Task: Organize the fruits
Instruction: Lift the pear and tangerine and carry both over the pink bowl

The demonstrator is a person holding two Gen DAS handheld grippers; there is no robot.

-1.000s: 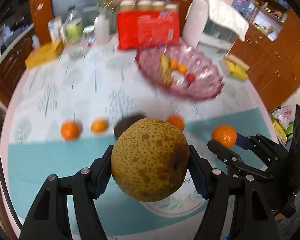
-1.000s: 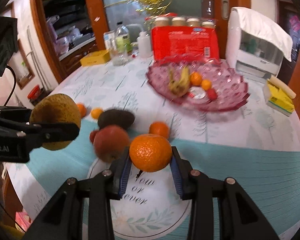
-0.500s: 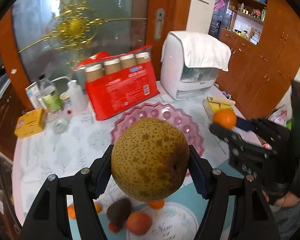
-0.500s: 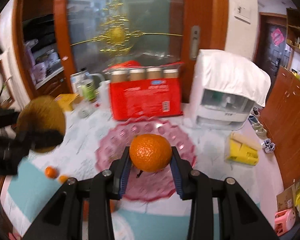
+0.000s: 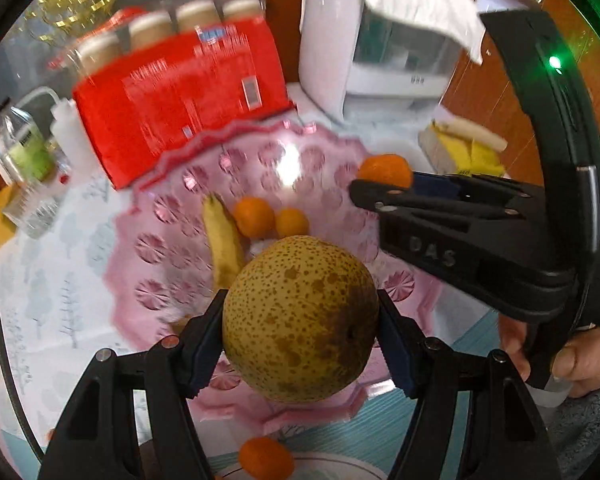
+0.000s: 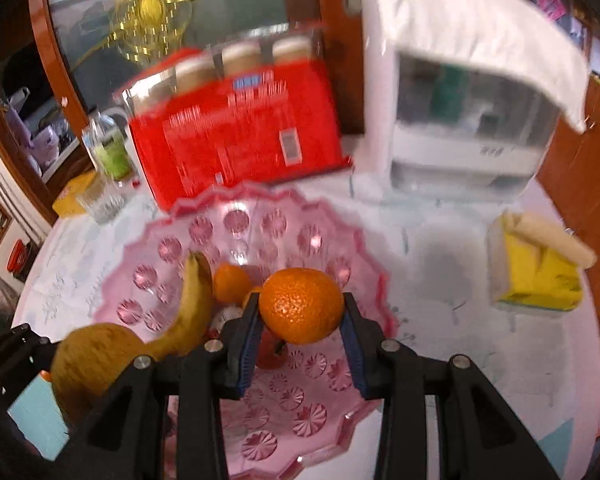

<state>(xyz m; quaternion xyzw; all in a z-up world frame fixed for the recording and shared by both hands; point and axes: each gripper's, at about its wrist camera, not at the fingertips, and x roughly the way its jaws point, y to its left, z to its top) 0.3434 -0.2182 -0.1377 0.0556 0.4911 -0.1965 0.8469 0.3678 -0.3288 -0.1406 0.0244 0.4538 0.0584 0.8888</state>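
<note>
My left gripper (image 5: 300, 340) is shut on a big speckled yellow-brown pear (image 5: 300, 316), held over the near side of the pink glass fruit bowl (image 5: 160, 264). My right gripper (image 6: 300, 332) is shut on an orange (image 6: 301, 305) above the same pink bowl (image 6: 320, 412). The left wrist view shows the right gripper (image 5: 374, 184) with its orange (image 5: 386, 169) over the bowl's right rim. Inside the bowl lie a banana (image 5: 222, 240) and two small oranges (image 5: 254, 216). In the right wrist view the pear (image 6: 96, 360) shows at lower left beside the banana (image 6: 188, 312).
Behind the bowl stand a red pack of jars (image 5: 180, 92) and a white appliance under a cloth (image 6: 460, 92). A yellow tissue pack (image 6: 536, 276) lies to the right, bottles and a glass (image 5: 32, 196) to the left. One loose orange (image 5: 266, 458) sits on the teal mat.
Both grippers have carried their fruit away from the mat and forward across the table; they now hang over the pink bowl, which fills the middle of both views. Grips unchanged.
</note>
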